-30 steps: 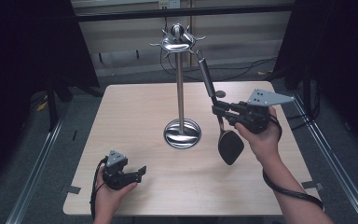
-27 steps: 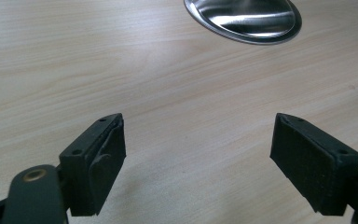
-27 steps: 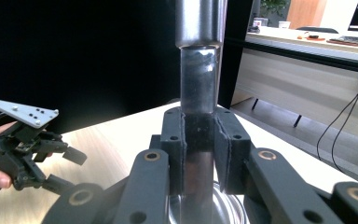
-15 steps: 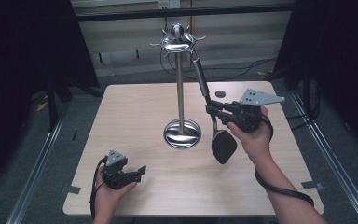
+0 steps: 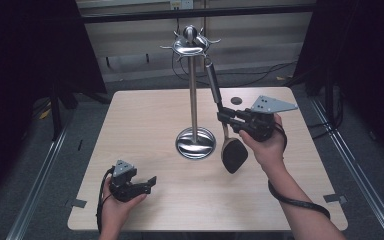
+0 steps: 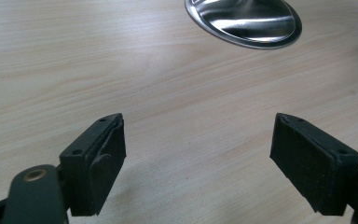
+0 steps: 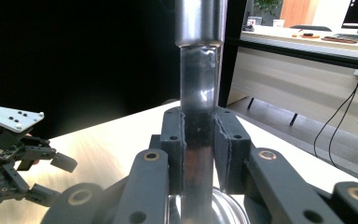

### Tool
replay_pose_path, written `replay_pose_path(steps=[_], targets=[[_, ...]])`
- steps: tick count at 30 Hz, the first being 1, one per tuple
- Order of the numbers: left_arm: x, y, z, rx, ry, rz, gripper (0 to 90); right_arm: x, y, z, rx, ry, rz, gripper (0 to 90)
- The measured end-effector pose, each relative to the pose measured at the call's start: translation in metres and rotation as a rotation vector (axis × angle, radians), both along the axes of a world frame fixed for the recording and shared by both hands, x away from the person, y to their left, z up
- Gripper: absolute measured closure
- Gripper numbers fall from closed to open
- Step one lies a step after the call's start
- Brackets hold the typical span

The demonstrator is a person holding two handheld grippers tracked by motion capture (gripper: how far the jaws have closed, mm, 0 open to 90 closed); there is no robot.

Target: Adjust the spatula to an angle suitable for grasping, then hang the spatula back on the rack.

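A tall steel utensil stand with hooks at its top rises from a round base at the table's middle. My right gripper is shut on the shaft of a long utensil, just right of the stand. The utensil's black head hangs near the tabletop, and its steel handle tilts up toward the hooks. In the right gripper view both pads clamp the dark shaft. My left gripper rests at the table's front left, jaws wide apart with bare wood between them.
A small dark round mark lies on the table behind the right hand. The stand's base lies ahead of the left gripper. Cables run on the floor behind the table, and metal rails flank it.
My right hand has carried the utensil leftward, closer to the stand, and the handle's top now sits nearer the hooks. The left gripper has stayed put.
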State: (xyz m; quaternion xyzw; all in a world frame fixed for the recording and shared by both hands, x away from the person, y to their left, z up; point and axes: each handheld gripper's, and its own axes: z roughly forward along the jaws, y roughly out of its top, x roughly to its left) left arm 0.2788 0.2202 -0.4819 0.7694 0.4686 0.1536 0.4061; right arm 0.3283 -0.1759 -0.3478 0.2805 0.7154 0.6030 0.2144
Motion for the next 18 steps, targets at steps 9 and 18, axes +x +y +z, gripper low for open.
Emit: replay_pose_path(steps=[9,18], targets=[[0.004,0.0,-0.001,-0.014,0.0,-0.01,18.0,0.004,0.01,-0.003,0.003,0.012,-0.006,75.9],[0.004,-0.002,0.001,-0.012,0.0,-0.011,18.0,0.006,0.016,-0.006,0.005,0.006,-0.029,75.7]])
